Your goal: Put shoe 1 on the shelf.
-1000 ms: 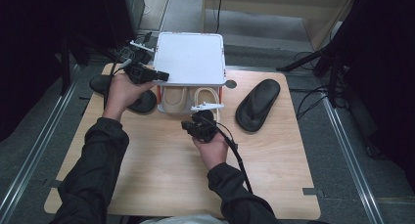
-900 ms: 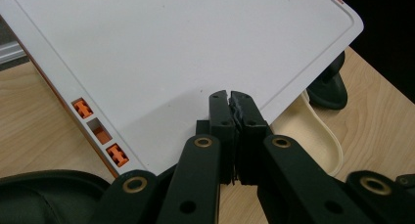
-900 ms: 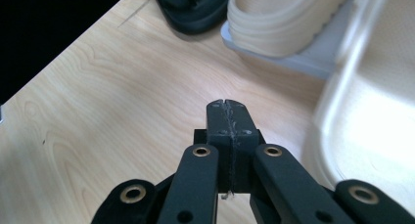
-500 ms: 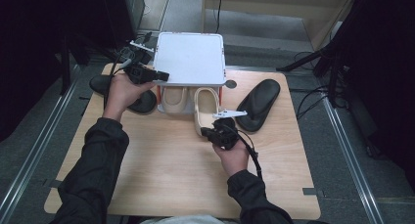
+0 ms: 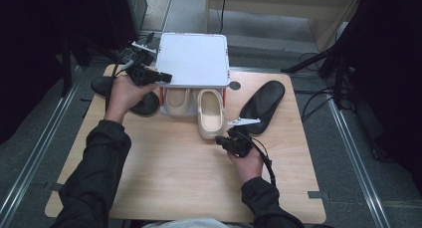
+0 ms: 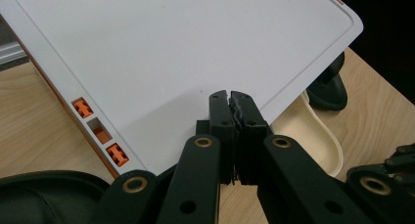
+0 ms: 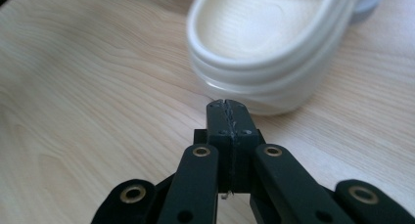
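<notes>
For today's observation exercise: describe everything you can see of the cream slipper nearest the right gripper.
The cream slipper is a smooth, moulded slide that looks like foam or rubber, with a thick ribbed sole edge and a hollowed footbed. It lies flat, sole down, on the wooden table, its toe end tucked under the white rack and its heel pointing toward the person. The right gripper, jaws closed, sits just short of the heel, not holding it.

We take this for a lab or test bay set up for recording. Our light wood table (image 5: 164, 188) stands on grey carpet (image 5: 45, 133), with metal rails (image 5: 358, 153) running along the floor on both sides. Black tripod legs (image 5: 318, 63) and loose cables (image 5: 318, 101) lie at the right, and dark equipment (image 5: 124, 9) stands behind the table on the left. A pale wooden panel (image 5: 278, 9) closes the far end.
</notes>
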`<state>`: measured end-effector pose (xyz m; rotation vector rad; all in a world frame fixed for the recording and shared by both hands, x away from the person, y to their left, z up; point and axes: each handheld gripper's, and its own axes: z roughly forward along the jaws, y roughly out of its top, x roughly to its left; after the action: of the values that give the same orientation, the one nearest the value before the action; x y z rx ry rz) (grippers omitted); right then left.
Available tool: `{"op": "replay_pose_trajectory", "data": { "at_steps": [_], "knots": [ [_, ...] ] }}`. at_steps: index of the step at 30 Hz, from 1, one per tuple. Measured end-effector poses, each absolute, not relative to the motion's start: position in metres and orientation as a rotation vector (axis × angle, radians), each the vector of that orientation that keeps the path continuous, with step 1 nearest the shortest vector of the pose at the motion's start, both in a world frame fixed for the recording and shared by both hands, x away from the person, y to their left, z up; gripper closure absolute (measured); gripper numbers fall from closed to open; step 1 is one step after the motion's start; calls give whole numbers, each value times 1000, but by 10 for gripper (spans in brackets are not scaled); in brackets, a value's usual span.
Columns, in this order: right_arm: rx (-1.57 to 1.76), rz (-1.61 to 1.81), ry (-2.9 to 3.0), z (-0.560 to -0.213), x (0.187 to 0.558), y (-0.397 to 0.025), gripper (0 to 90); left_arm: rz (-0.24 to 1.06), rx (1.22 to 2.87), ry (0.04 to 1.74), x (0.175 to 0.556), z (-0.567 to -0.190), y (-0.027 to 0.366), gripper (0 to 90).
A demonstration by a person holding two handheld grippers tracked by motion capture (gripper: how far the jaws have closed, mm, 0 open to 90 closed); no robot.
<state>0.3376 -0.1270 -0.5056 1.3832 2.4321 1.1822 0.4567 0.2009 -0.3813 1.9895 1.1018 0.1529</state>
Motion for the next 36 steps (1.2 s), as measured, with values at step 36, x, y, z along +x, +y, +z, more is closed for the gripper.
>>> {"op": "replay_pose_trajectory", "data": {
  "at_steps": [36],
  "knots": [
    [1467,1130,2371,-508,421,-85,900,164,1993,1102,456,-381,200,890]
  ]
}}
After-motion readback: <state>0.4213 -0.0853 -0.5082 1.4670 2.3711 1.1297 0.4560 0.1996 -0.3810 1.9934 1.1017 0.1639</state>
